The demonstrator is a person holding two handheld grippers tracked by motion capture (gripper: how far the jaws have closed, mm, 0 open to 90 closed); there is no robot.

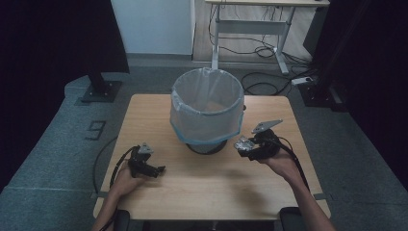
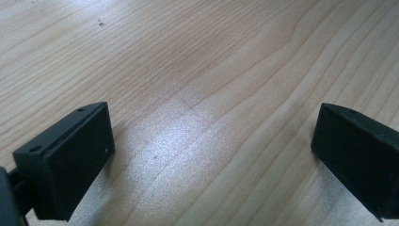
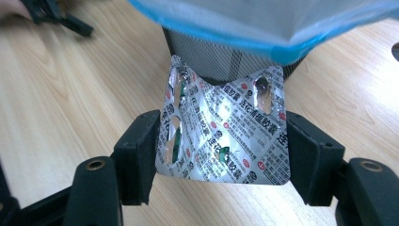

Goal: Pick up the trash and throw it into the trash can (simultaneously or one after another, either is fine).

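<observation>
A silver foil pill blister pack (image 3: 226, 136) with red and black print is bent between the jaws of my right gripper (image 3: 221, 150), which is shut on it. In the high view this gripper (image 1: 246, 146) holds the pack (image 1: 243, 144) above the table, just right of the bin's base. The mesh waste bin (image 1: 207, 108), lined with a translucent blue-edged bag, stands at the table's middle back. My left gripper (image 1: 158, 170) rests low over the front left of the table, open, with only bare wood between its jaws (image 2: 207, 155).
The light wooden table (image 1: 202, 183) has free room in front of the bin. In the right gripper view the bin's dark mesh (image 3: 211, 56) and blue bag edge (image 3: 244, 35) are close ahead. A desk frame and cables stand on the floor beyond.
</observation>
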